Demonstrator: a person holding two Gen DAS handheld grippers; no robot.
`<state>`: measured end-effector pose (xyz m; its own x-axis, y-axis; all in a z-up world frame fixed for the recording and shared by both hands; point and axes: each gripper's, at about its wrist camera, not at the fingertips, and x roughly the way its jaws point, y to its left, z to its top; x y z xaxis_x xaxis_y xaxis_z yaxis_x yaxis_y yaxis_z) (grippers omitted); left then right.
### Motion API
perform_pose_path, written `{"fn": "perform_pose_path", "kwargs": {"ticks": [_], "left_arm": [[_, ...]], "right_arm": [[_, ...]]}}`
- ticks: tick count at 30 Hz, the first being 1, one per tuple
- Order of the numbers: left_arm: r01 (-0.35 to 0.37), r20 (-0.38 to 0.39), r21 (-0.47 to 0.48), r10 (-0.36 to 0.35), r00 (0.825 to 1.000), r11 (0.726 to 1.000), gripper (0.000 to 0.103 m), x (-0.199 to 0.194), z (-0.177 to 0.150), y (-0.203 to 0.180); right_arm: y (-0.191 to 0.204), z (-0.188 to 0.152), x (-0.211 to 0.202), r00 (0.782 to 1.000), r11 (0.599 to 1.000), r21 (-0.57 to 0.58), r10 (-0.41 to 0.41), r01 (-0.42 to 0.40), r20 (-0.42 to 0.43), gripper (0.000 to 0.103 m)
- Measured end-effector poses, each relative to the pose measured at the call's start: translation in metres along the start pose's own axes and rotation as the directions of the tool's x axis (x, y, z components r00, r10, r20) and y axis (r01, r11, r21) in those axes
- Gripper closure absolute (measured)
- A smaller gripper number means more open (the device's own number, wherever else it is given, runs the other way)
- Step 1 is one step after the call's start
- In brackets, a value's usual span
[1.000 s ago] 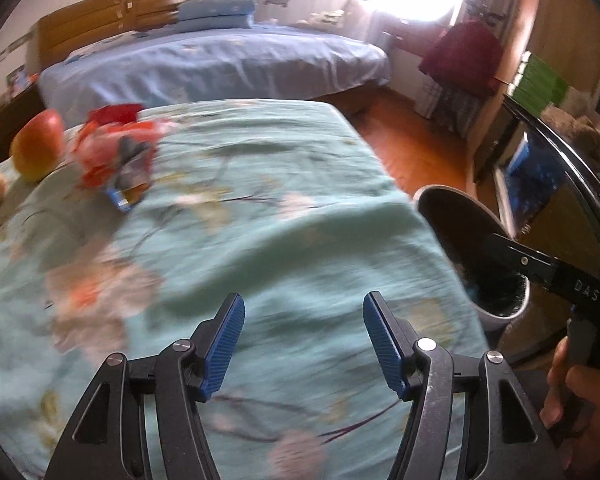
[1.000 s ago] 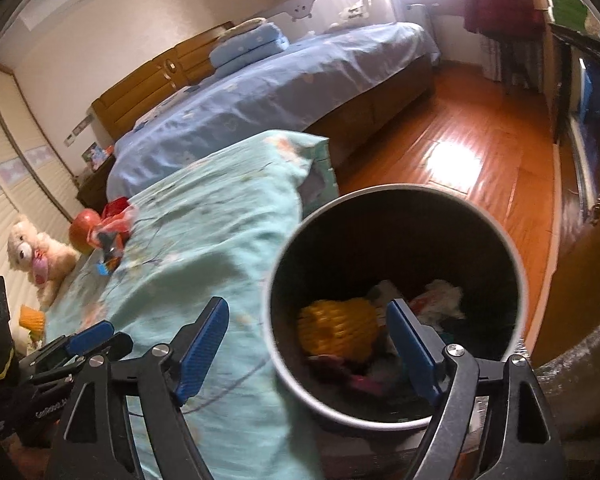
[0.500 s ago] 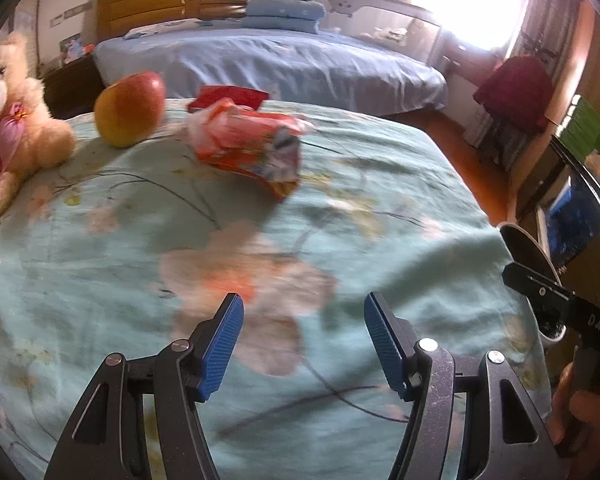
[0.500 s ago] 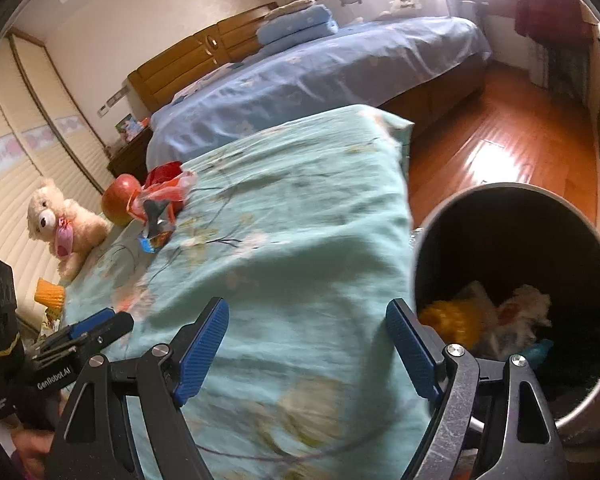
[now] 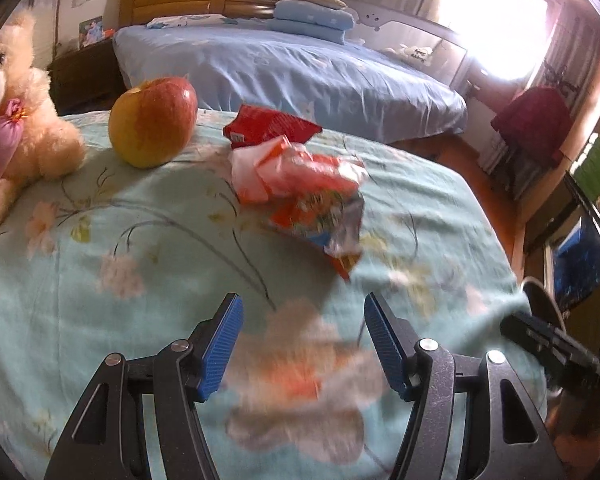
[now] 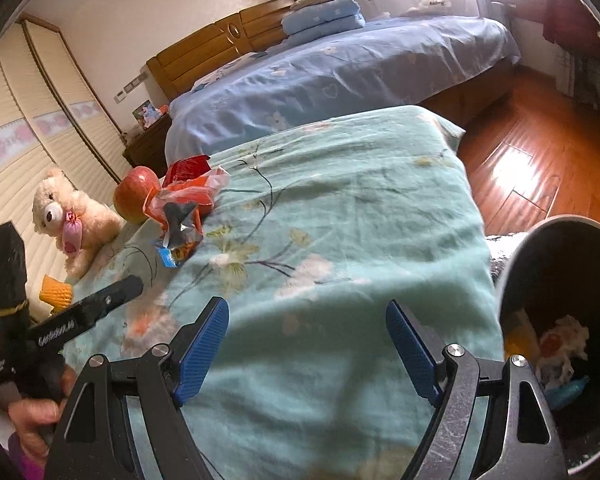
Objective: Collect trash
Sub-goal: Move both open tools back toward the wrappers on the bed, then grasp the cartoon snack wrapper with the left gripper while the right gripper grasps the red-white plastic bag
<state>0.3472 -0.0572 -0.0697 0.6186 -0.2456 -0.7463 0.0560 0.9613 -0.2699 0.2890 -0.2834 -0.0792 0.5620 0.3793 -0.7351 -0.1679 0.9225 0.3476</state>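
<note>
A bedroom with a wooden floor, a blue-sheeted bed (image 5: pixel 292 76) in the background, and in front of it a surface covered by a pale green floral bedspread (image 5: pixel 140 248). A dark trash bin (image 6: pixel 560 320), already holding scraps, stands at the bedspread's right edge. On the bedspread's far left sit a cream teddy bear (image 5: pixel 16 120), an apple (image 5: pixel 153 122) and, just right of the apple, a crumpled orange-and-white snack wrapper (image 5: pixel 304 192) with a red packet (image 5: pixel 272 126) behind it. The wrapper's long axis seems to run diagonally, from near the apple toward the bin side. The left gripper (image 5: pixel 302 344) hovers empty with jaws spread wide, the wrapper straight ahead, so it is probably the nearer tool. The right gripper (image 6: pixel 306 344), also empty and wide apart, hangs beside the bin, well away from the wrapper.
</note>
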Motion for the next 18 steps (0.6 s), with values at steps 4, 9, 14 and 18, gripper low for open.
{"fn": "perform_pose_path", "kwargs": {"ticks": [4,9,14,18], "left_arm": [[0.003,0.0,-0.02,-0.003,1.0,1.0,0.04,0.02,0.017,0.003],[-0.011,-0.016,-0.001,0.011,1.0,1.0,0.045,0.045,0.025,-0.001],[0.015,-0.044,0.001,-0.015,0.999,1.0,0.093,0.062,0.027,0.003],[0.006,-0.012,0.009,-0.006,1.0,1.0,0.098,0.054,0.023,0.009]], "right_arm": [[0.006,0.007,0.009,1.0,1.0,-0.01,0.012,-0.012,-0.005,0.021],[0.009,0.016,0.019,1.0,1.0,-0.014,0.021,-0.021,-0.009,0.021],[0.012,0.024,0.029,0.999,0.999,-0.006,0.033,-0.033,-0.013,0.021],[0.022,0.029,0.038,0.998,0.998,-0.014,0.053,-0.053,-0.019,0.021]]}}
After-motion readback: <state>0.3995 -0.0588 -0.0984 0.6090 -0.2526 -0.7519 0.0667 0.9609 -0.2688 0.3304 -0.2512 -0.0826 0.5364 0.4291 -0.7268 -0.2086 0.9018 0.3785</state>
